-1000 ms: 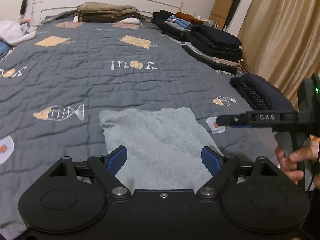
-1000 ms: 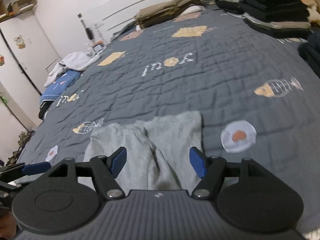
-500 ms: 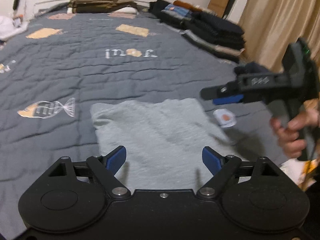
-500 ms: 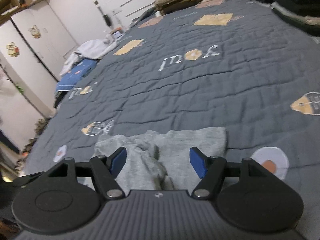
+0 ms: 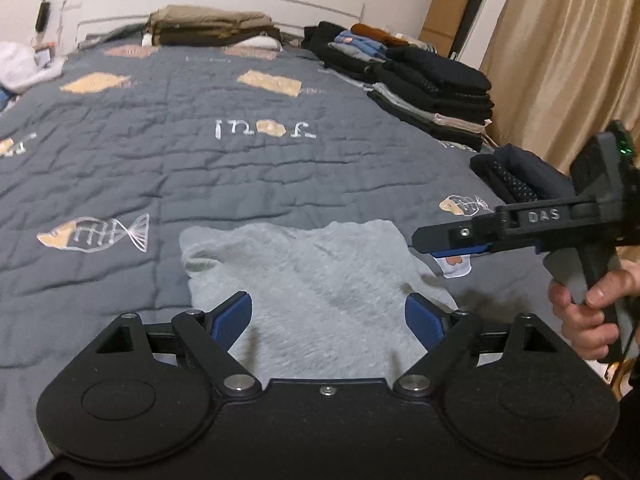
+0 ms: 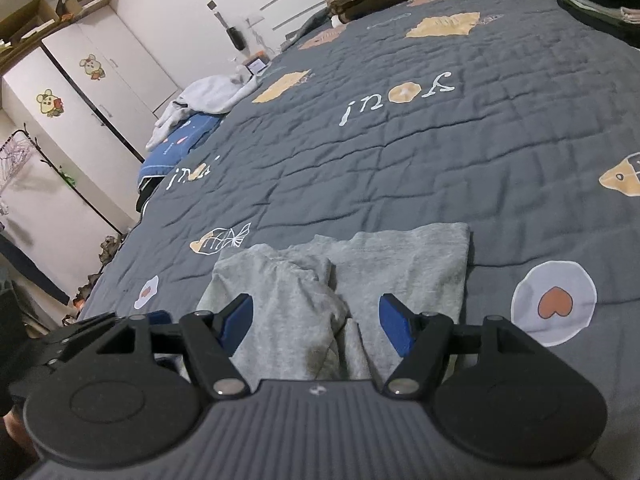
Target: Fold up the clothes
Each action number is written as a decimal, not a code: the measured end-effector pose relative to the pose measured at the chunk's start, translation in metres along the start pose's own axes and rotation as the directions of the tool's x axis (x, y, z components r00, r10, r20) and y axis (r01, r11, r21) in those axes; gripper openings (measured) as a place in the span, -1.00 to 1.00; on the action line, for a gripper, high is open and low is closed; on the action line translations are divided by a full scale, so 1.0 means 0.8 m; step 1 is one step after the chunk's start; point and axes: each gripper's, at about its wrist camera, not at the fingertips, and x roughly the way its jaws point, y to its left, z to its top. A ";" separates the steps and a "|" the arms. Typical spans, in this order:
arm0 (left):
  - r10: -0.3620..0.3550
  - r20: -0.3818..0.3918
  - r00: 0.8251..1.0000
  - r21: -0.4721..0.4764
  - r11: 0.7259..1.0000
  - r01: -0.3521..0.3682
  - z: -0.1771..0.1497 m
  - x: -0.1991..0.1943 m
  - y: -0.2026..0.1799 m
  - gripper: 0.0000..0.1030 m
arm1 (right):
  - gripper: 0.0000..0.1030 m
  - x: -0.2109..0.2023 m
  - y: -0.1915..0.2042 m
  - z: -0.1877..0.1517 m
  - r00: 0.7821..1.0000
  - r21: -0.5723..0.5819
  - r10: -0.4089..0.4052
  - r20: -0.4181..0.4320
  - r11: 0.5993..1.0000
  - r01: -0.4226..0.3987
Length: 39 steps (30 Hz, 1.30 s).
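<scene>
Behind gripper (image 6: 316,322), grey garment's (image 6: 400,264) near edge hidden.

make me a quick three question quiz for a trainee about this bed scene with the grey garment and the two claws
1. True or false: the left claw is clamped on the grey garment.
2. What lies on the quilt just right of the garment in the right wrist view? A) a fried-egg patch B) a shoe C) a book
3. Fill in: the right claw stands ____ above the garment.

Key: 1 false, its jaws are apart with nothing gripped; 2 A, the fried-egg patch; 3 open.
</scene>
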 end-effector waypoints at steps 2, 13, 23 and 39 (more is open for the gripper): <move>-0.009 0.007 1.000 0.005 1.000 0.008 -0.002 0.005 -0.002 0.61 | 0.34 -0.002 -0.007 -0.004 1.000 0.013 0.014 0.009 1.000 -0.014; 0.009 0.044 0.999 -0.010 1.000 -0.008 -0.006 0.002 0.003 0.68 | 0.34 0.014 -0.027 -0.014 0.999 0.066 0.032 0.015 0.997 -0.033; 0.021 0.062 0.998 -0.044 0.999 -0.018 -0.003 -0.004 0.012 0.70 | 0.34 0.040 -0.022 -0.022 1.000 0.064 0.022 -0.022 0.998 -0.021; 0.069 0.085 0.994 -0.099 0.993 -0.060 0.002 -0.012 0.029 0.71 | -0.81 0.032 0.010 -0.027 0.998 0.025 0.051 0.040 0.998 -0.052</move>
